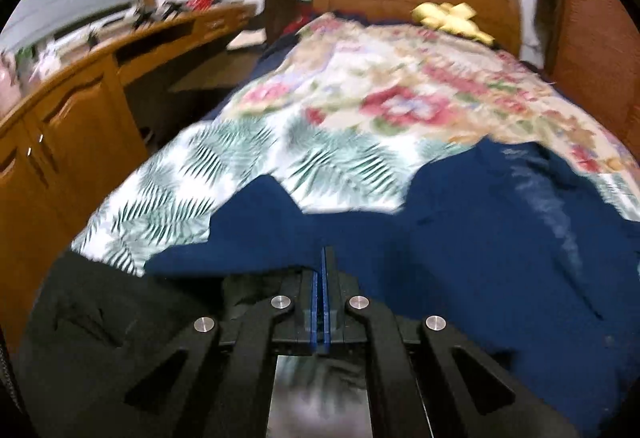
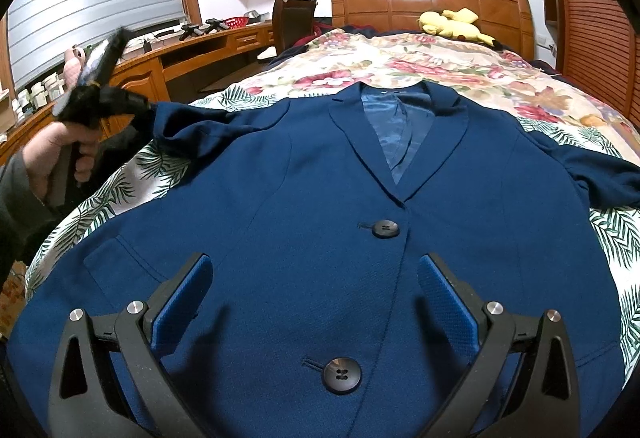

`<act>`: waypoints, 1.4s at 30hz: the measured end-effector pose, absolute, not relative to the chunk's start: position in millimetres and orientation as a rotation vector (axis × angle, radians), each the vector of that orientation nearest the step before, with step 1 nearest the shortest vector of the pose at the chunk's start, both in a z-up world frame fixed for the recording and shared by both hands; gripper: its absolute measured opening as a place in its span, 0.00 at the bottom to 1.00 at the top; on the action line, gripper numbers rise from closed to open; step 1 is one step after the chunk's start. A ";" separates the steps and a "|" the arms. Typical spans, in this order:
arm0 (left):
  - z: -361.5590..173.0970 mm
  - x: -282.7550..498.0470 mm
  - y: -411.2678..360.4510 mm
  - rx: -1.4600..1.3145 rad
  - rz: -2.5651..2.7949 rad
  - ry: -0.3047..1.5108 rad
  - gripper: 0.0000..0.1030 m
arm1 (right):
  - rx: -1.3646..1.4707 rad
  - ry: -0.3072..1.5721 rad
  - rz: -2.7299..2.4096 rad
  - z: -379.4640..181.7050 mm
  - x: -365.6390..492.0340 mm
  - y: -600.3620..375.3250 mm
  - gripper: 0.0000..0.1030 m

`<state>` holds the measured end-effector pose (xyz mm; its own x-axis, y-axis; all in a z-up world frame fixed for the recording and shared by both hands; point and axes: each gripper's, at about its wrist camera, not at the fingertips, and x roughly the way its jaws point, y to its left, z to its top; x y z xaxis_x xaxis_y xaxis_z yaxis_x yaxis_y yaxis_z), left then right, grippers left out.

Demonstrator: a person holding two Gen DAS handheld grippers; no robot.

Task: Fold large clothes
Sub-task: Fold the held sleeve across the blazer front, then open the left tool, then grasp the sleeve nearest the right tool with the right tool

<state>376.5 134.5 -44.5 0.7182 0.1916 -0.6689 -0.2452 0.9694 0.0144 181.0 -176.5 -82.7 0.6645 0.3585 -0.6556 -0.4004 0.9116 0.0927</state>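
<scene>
A navy blazer (image 2: 304, 206) lay face up and buttoned on the bed (image 2: 568, 106), collar toward the headboard (image 2: 432, 4) and hem nearest the right wrist camera. Its body spread across most of the bed's width, with a strip of leaf-print sheet (image 2: 112, 198) showing past each side edge and a floral quilt (image 2: 420, 70) beyond the collar.

The right hand-held gripper (image 2: 314, 298) hovered over the lower front of the blazer with its jaws wide apart and nothing between the blue pads (image 2: 182, 298). A button (image 2: 341, 375) sat between the jaws and another button (image 2: 385, 228) lay farther up the front.

The left hand-held gripper (image 1: 324, 270) was closed, its two pads pressed together. In the right wrist view it (image 2: 138, 106) pinched the end of the left sleeve (image 2: 192, 122) and held it off the bed near that edge, gripped by a hand (image 2: 60, 154). The right sleeve (image 2: 600, 174) lay flat, reaching toward the other edge.

Along the left side of the bed ran a curved wooden surface (image 2: 192, 50) with cabinets (image 1: 68, 142) under it, cluttered on top, and a chair (image 2: 294, 20) stood at its far end beside the bed. A yellow plush (image 2: 452, 22) rested by the headboard. A slatted door (image 2: 592, 6) stood close on the right side. The left wrist view was blurred.
</scene>
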 end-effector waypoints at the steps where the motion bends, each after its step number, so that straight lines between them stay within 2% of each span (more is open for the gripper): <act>1: -36.6 373.6 123.8 -0.066 0.220 0.716 0.01 | -0.057 0.730 0.429 -82.1 180.2 -177.9 1.00; 11: 30.2 323.1 11.9 0.067 0.004 0.565 0.01 | -0.023 0.697 0.360 -54.3 167.5 -221.1 1.00; 21: 10.0 261.8 -29.6 0.145 -0.095 0.541 0.02 | -0.028 0.663 0.292 -41.8 170.1 -246.6 1.00; 25: -6.2 236.1 -29.5 0.126 -0.097 0.573 0.12 | -0.024 0.668 0.292 -43.7 173.9 -248.4 1.00; 27: -12.5 228.4 -32.0 0.120 -0.103 0.585 0.24 | -0.026 0.672 0.297 -45.2 174.8 -246.7 1.00; 29: -17.2 216.8 -28.3 0.106 -0.109 0.595 0.44 | -0.029 0.676 0.305 -46.6 174.8 -245.5 1.00; 30: -21.6 211.5 -25.0 0.105 -0.111 0.600 0.47 | -0.031 0.678 0.308 -47.0 175.0 -244.3 1.00; 40: -28.5 177.4 -5.2 0.044 -0.078 0.604 0.49 | -0.046 0.696 0.363 -51.3 176.8 -224.3 1.00; 42: -26.0 166.8 -0.3 0.050 -0.063 0.590 0.49 | -0.059 0.699 0.393 -52.4 174.4 -214.5 0.96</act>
